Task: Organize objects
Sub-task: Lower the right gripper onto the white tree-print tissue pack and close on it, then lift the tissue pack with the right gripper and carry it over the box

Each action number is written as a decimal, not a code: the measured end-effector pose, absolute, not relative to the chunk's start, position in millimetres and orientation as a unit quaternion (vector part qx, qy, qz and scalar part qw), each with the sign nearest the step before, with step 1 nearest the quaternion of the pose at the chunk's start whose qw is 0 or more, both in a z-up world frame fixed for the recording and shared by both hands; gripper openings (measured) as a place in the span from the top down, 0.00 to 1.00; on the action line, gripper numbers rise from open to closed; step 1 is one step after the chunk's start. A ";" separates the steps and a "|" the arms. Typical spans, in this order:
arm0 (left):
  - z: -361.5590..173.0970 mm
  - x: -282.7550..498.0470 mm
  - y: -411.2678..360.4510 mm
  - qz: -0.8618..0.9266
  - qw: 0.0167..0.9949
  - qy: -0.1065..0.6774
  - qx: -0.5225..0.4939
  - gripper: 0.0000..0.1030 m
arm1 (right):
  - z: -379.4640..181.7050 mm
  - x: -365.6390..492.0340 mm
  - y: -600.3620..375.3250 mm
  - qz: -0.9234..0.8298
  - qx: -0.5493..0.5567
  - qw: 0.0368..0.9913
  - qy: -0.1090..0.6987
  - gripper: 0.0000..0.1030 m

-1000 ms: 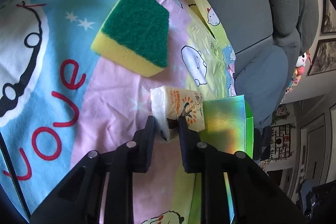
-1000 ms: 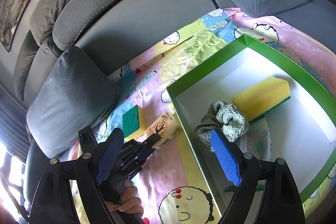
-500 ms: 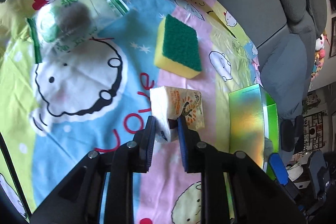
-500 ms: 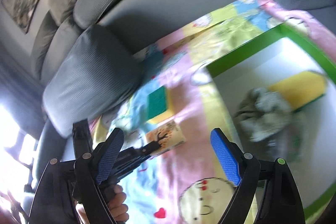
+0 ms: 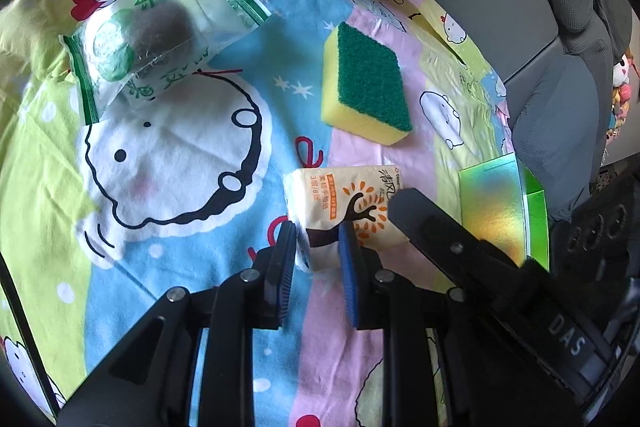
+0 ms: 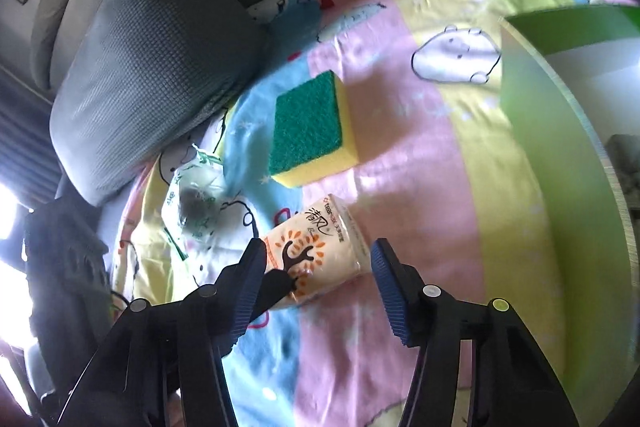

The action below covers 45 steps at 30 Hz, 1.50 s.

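An orange-and-white tissue pack (image 5: 344, 203) lies on the cartoon bedsheet (image 5: 168, 163). My left gripper (image 5: 316, 231) is shut on its near white corner. My right gripper (image 6: 318, 249) straddles the same tissue pack (image 6: 316, 239) from the other side. Its blue pads are closing, and a sliver of space still shows at the right pad. One black right finger (image 5: 424, 223) reaches in beside the pack in the left wrist view. A green-topped yellow sponge (image 5: 368, 87) (image 6: 308, 123) lies just beyond the pack.
A clear green-and-white snack packet (image 5: 160, 31) (image 6: 192, 203) lies further off on the sheet. A green box (image 5: 496, 211) (image 6: 560, 115) stands to the right of the pack. A grey cushion (image 6: 152, 59) and the sofa back border the sheet.
The right gripper swung down and away from over the green box to the tissue pack, and its jaws narrowed. The left gripper kept its hold on the pack and drew back a little.
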<state>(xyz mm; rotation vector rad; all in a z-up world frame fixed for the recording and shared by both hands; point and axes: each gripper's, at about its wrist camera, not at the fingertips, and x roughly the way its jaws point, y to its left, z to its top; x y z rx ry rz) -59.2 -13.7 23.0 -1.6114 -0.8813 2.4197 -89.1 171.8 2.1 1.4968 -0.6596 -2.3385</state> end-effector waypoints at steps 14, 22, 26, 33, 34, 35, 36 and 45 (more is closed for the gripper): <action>19.7 -59.9 -7.0 0.805 0.064 -0.262 -0.529 0.76 | -21.4 -97.6 181.3 -0.793 0.535 0.142 -0.256 0.59; 28.0 -56.7 -1.7 0.813 0.075 -0.248 -0.521 0.78 | -15.7 -94.3 180.7 -0.799 0.528 0.134 -0.254 0.59; 47.1 -49.7 6.7 0.832 0.090 -0.233 -0.496 0.78 | 0.6 -87.4 183.4 -0.818 0.504 0.126 -0.248 0.58; 80.7 -33.0 23.6 0.865 0.123 -0.204 -0.441 0.78 | 33.0 -68.3 198.7 -0.843 0.454 0.128 -0.259 0.58; 83.0 -32.7 25.7 0.868 0.127 -0.202 -0.436 0.78 | 37.5 -64.8 200.9 -0.847 0.446 0.126 -0.259 0.58; 88.1 -29.7 29.2 0.872 0.135 -0.197 -0.428 0.78 | 43.1 -60.6 203.8 -0.853 0.436 0.124 -0.259 0.58; 91.7 -27.8 31.7 0.875 0.141 -0.193 -0.421 0.78 | 46.5 -57.9 205.5 -0.856 0.431 0.123 -0.259 0.58; 116.8 -16.5 53.3 0.891 0.172 -0.172 -0.383 0.78 | 72.9 -35.1 226.5 -0.880 0.381 0.107 -0.263 0.58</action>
